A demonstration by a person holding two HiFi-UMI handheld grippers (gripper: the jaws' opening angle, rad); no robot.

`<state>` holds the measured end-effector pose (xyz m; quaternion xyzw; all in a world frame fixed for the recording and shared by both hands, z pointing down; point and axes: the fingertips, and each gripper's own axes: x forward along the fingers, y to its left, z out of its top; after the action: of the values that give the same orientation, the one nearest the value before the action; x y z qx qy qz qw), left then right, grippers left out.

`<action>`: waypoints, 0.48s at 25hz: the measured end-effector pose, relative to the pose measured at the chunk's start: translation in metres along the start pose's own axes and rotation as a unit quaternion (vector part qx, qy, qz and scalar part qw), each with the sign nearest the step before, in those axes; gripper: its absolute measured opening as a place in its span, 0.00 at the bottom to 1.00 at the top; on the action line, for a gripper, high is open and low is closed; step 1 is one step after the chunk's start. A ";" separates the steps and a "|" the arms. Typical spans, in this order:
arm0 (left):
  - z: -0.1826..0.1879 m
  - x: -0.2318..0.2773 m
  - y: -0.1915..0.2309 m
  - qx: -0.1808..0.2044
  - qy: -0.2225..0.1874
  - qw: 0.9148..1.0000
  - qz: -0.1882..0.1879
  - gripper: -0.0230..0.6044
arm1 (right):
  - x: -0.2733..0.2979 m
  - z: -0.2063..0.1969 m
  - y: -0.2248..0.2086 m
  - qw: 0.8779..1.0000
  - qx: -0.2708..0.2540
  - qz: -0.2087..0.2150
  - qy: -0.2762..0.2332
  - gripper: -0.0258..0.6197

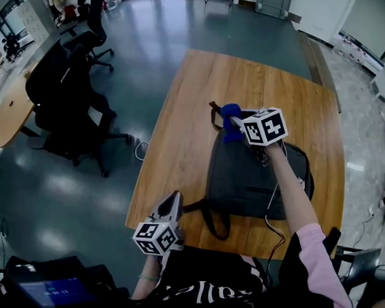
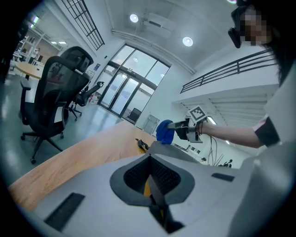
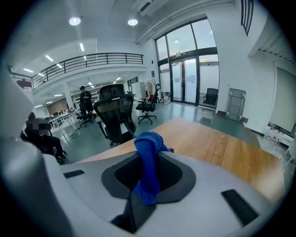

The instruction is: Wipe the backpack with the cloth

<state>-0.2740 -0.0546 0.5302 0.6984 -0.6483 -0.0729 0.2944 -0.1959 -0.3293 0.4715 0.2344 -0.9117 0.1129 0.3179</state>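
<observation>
A dark grey backpack [image 1: 253, 174] lies flat on the wooden table [image 1: 187, 130], its straps trailing toward the near edge. My right gripper [image 1: 234, 124] is raised over the backpack's far end, shut on a blue cloth [image 1: 230, 120] that bunches out between its jaws [image 3: 148, 157]. In the left gripper view the same blue cloth [image 2: 164, 131] shows in the distance, above the backpack's top [image 2: 159, 147]. My left gripper [image 1: 170, 206] hovers at the table's near left edge, beside a strap, jaws closed with nothing held.
Black office chairs [image 1: 71, 102] stand on the grey floor left of the table. A round wooden table [image 1: 11, 108] is at far left. A cable [image 1: 274, 221] runs along the right arm. A device with a screen [image 1: 51, 291] sits at lower left.
</observation>
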 end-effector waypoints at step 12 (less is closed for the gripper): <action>0.000 0.003 0.003 -0.002 0.001 1.000 0.006 0.03 | -0.057 -0.073 0.132 0.992 -0.013 0.129 -0.008 0.14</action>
<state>-0.2759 -0.0573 0.5323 0.6935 -0.6523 -0.0719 0.2972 -0.1842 -0.1687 0.4846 0.1118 -0.9382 0.1392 0.2965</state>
